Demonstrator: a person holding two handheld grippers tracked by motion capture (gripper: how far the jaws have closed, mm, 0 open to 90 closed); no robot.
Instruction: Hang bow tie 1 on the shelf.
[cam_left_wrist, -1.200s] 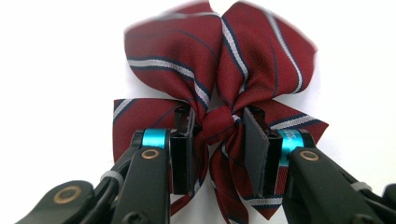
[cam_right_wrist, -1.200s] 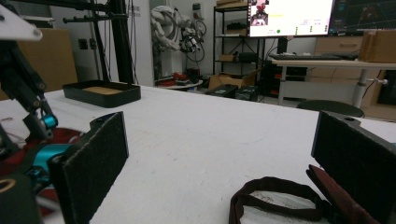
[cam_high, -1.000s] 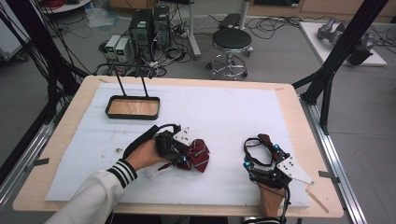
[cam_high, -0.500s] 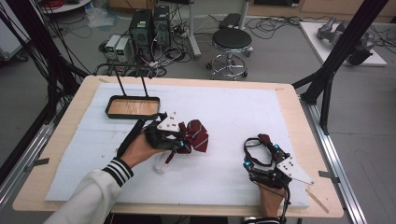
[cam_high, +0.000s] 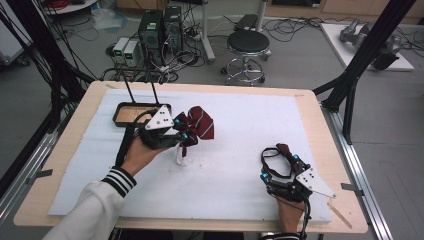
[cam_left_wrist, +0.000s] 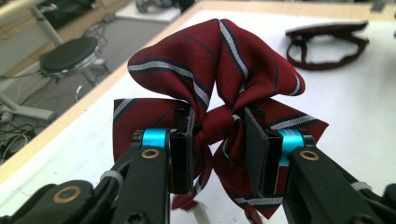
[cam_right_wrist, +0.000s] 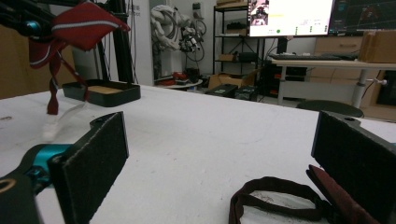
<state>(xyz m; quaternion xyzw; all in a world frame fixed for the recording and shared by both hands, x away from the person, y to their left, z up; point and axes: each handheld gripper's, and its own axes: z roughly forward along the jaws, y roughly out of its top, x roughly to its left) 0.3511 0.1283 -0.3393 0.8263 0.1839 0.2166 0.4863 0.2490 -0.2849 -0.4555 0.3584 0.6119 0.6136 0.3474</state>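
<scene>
A dark red striped bow tie (cam_high: 199, 122) hangs above the white mat, pinched at its knot by my left gripper (cam_high: 181, 134). The left gripper view has both pads pressed on the knot of the bow tie (cam_left_wrist: 219, 60), with my left gripper (cam_left_wrist: 219, 135) shut on it. A short band with a white end (cam_high: 179, 154) dangles below. Near the front right edge my right gripper (cam_high: 278, 162) rests open on the mat. A dark red neck strap (cam_high: 274, 154) lies looped there. In the right gripper view the strap (cam_right_wrist: 275, 196) lies by the right jaw of my right gripper (cam_right_wrist: 219, 158), not pinched.
A black tray (cam_high: 120, 119) with a wooden floor and two upright rods stands at the back left of the mat, just behind the left hand. The wooden table (cam_high: 320, 125) rims the white mat. A stool and computer boxes stand on the floor beyond.
The left hand has lifted the bow tie off the mat and carried it back and leftward toward the tray. The right gripper and the strap have stayed where they were.
</scene>
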